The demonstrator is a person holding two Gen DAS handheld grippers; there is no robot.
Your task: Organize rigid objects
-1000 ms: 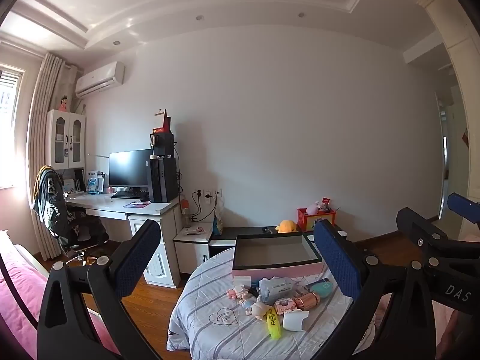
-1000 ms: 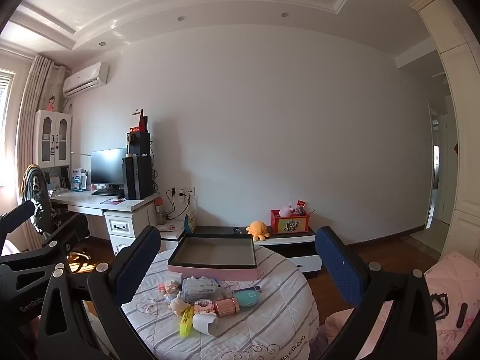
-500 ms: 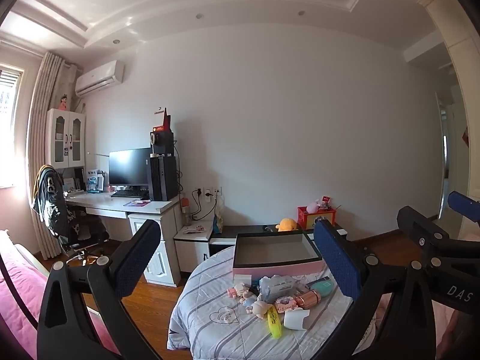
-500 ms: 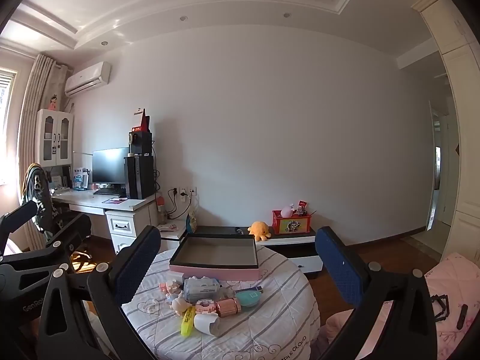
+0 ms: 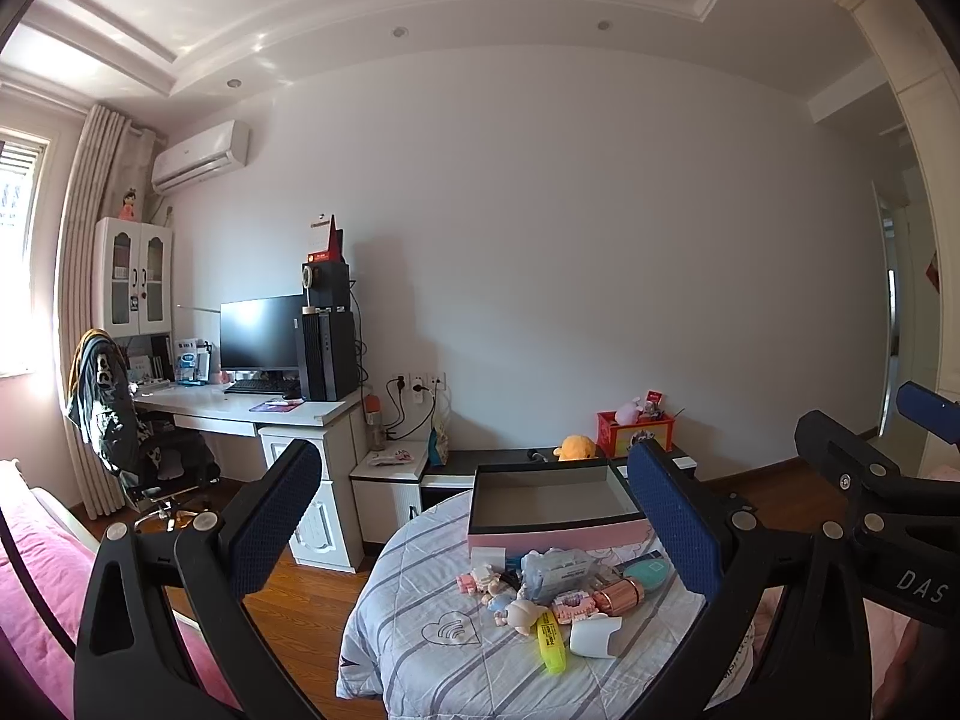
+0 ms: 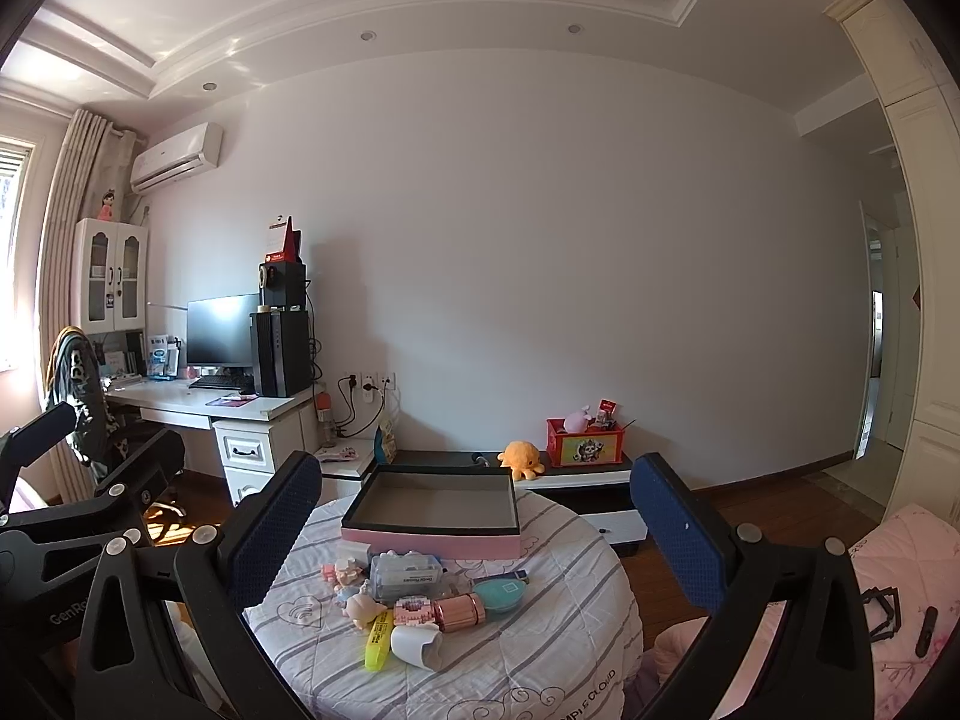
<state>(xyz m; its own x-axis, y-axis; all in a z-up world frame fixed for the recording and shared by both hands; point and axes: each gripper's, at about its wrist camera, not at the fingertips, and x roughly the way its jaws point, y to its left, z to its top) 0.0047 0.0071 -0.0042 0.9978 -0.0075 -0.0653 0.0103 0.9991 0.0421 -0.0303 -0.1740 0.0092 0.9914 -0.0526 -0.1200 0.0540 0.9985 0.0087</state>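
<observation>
Nothing is sorted yet: the pink box [image 6: 431, 510] at the desk's [image 6: 540, 648] far edge sits empty, small items [image 6: 420, 600] clustered before it, both grippers' fingers [image 5: 672, 522] spread, holding nothing.

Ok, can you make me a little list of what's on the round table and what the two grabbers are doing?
table: round table, striped cloth
box: pink box, open, empty, far side
toys: small pile in front of box
nearest item: yellow marker beside white cup
left gripper: open, holding nothing
right gripper: open, holding nothing
</observation>
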